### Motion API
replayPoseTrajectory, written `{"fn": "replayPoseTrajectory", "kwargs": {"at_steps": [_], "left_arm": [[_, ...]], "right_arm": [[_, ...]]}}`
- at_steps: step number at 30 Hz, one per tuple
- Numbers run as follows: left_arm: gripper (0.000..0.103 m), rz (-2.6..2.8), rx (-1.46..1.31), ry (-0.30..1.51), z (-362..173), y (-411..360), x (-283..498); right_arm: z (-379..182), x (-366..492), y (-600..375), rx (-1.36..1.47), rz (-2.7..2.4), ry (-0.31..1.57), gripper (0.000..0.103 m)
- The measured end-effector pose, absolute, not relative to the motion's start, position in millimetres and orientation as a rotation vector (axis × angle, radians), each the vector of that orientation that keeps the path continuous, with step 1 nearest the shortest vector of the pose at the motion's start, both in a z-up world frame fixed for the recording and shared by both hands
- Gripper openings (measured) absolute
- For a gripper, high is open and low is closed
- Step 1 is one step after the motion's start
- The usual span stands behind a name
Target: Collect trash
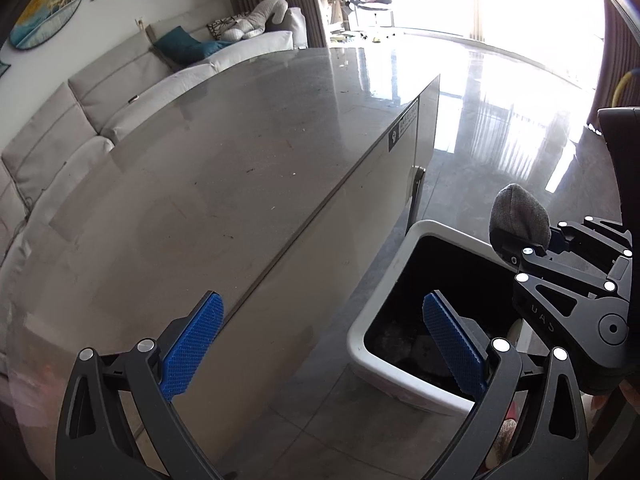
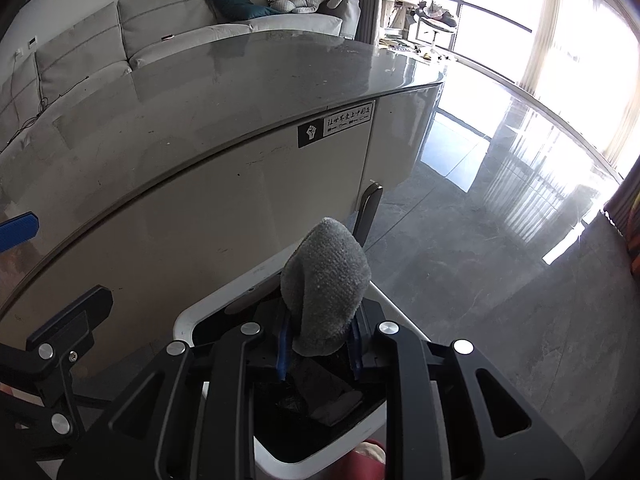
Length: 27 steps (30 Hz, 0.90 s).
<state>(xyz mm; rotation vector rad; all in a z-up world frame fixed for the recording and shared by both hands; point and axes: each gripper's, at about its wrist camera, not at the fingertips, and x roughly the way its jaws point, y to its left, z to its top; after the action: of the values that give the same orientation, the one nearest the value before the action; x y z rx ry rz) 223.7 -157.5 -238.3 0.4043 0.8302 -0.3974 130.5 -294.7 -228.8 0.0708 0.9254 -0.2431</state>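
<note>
Right up close, the right gripper [image 2: 320, 350] has its blue pads [image 2: 282, 354] squeezed in tight on a grey sock [image 2: 326, 290], the bundled fabric bulging up above the fingers. Directly beneath it sits the white trash bin [image 2: 188, 322], dark inside, with some crumpled grey stuff already lying at the bottom. From the left wrist view, that same grey sock [image 1: 520, 216] shows over the bin's far side, pinched by the right gripper [image 1: 532, 246] above the white trash bin [image 1: 362, 334].

Over to the left gripper [image 1: 320, 344]: its blue fingers [image 1: 194, 350] are spread wide, nothing between them, one finger over the tabletop edge and the other over the bin's opening. The grey table [image 1: 224, 152] runs away from the camera, glossy top, pale side panel with a black-and-white sticker [image 2: 336, 124] on it. The bin stands on the floor just beside that panel. Behind the table, a light grey sofa [image 2: 168, 20] with a teal cushion [image 2: 234, 0], and bright windows throwing glare across the polished floor [image 2: 500, 240].
</note>
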Motion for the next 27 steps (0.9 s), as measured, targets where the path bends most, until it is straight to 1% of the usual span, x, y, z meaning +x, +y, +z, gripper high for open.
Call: {"fn": "replayPoseTrajectory", "kwargs": {"at_steps": [1,2,3,4,9,13,27], "left_arm": [[0.098,-0.396,0.398,0.833,-237,-157,227],[0.098,-0.393,0.39,0.834,-237,-156,229],[0.098,-0.389,0.382,0.837,-236,-154,230],[0.098,-0.388,0.375,0.839,-235,-153,231],[0.098,-0.383,0.347,0.833,-231,-149,230],[0.098,-0.377,0.338,0.828,-228,-146,230],[0.098,-0.376,0.312,0.811,-222,-142,227]], "right_arm": [[-232,133,-293,0.063,-0.249,0.939,0.033],[-235,136,-292,0.066,-0.25,0.953,0.045],[-238,139,-291,0.067,-0.251,0.973,0.084],[-240,141,-290,0.052,-0.267,0.981,0.098],[-233,137,-281,-0.074,-0.311,0.903,0.098],[-231,137,-284,-0.029,-0.295,0.896,0.098],[-215,137,-280,-0.002,-0.293,0.827,0.098]]}}
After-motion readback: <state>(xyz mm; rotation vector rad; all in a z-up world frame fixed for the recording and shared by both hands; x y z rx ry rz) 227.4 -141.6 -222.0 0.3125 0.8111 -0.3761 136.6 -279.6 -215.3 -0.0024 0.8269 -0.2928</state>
